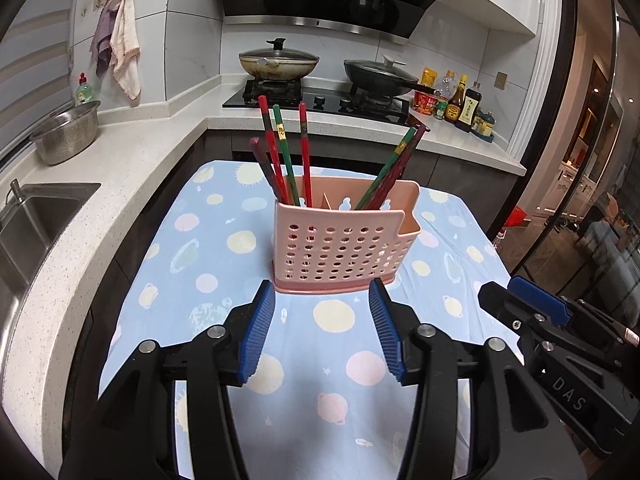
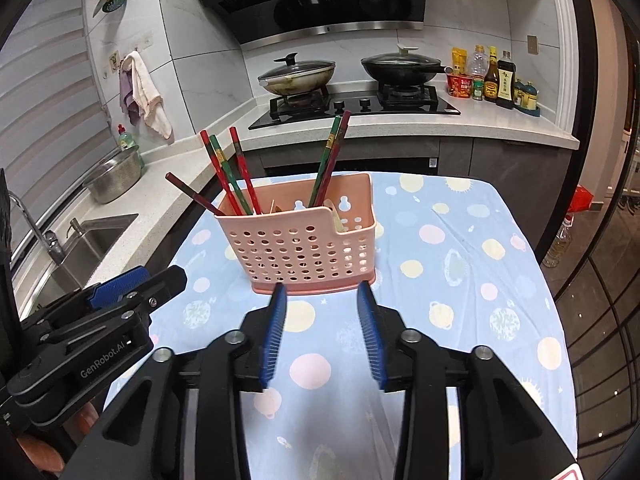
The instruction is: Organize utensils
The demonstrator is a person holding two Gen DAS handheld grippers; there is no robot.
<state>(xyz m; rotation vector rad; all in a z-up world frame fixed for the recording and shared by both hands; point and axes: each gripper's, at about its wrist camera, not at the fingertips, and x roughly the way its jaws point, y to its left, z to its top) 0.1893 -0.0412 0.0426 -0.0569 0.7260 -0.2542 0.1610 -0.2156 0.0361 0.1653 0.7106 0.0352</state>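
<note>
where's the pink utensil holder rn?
The pink utensil holder stands upright mid-table on the blue patterned cloth, just ahead of both open grippers, chopsticks inside.

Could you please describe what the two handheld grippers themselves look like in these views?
Both match: the left gripper and right gripper have black plastic linkage arms with silver pivot bolts and blue ribbed finger pads. White lettering appears on the bodies: "GenRobot.AI" on the left one, "DAS" on the right. No cables or sleeves show.
</note>
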